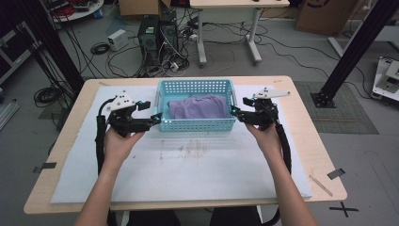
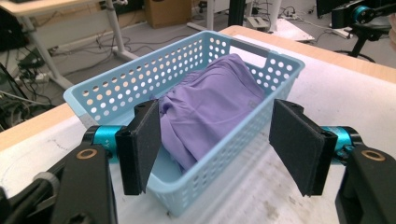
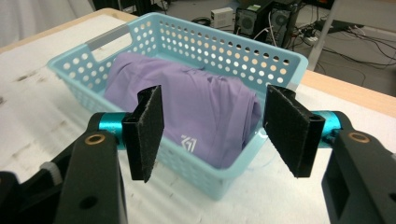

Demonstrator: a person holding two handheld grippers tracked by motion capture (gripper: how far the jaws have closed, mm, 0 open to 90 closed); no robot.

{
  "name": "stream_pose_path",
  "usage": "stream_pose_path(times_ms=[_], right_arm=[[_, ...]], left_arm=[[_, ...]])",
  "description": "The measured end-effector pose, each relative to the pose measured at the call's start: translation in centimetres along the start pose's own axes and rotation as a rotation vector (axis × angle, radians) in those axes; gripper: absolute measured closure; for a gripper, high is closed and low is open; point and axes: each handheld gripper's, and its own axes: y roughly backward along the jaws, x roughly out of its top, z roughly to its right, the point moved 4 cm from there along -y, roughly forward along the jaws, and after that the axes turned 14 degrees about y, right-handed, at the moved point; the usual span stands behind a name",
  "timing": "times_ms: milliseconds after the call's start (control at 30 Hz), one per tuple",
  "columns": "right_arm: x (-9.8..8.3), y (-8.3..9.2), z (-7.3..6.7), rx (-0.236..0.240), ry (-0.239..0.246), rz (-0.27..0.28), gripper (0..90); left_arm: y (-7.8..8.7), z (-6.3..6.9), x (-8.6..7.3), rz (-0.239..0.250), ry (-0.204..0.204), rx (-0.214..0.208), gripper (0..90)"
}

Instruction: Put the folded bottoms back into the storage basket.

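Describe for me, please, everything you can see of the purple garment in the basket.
The purple garment is soft, thin-looking fabric, folded into a loose, wrinkled bundle. A small white logo shows near one edge in the right gripper view. It lies inside the light blue perforated basket, resting against its walls and mounding about level with the rim. Neither gripper touches it.

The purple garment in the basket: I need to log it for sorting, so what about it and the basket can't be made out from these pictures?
- Purple garment: folded, so its type and underside are hidden by its own folds and the basket walls.
- White logo: too small to read in the right gripper view.
- Basket floor: covered by the garment in the high view.
- Basket near corner: cut off by the bottom edge and jaws in the left gripper view.
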Motion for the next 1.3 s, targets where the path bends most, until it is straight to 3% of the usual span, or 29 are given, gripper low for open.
stream_pose_path(times_ms=[100, 267, 567, 867, 967, 1033, 1300], right_arm=[[-0.6, 0.8, -0.4, -0.002, 0.008, 0.011, 37.8], [-1.9, 1.9, -1.1, 0.003, 0.007, 0.034, 35.7], [-4.7, 4.2, -3.1, -0.017, 0.018, 0.097, 32.0], [-6.8, 4.7, -4.5, -0.017, 0.047, 0.092, 29.2], [-7.5, 4.8, -4.6, -0.026, 0.046, 0.100, 29.2], [-7.7, 4.7, -4.5, -0.022, 0.053, 0.072, 29.2], [-8.2, 5.2, -4.4, -0.045, 0.056, 0.077, 28.8]], left_arm=[[1.0, 0.7, -0.9, 0.037, -0.021, 0.001, 33.4], [2.3, 1.4, -2.9, 0.053, -0.020, -0.017, 33.4], [4.1, 1.2, -5.8, 0.068, 0.001, -0.025, 29.6], [4.4, 1.0, -7.2, 0.078, 0.005, -0.032, 27.5], [4.7, 1.1, -7.4, 0.097, 0.000, -0.031, 27.5], [4.7, 1.2, -7.6, 0.103, 0.007, -0.031, 27.5], [3.7, 1.6, -8.3, 0.082, -0.003, -0.034, 27.5]])
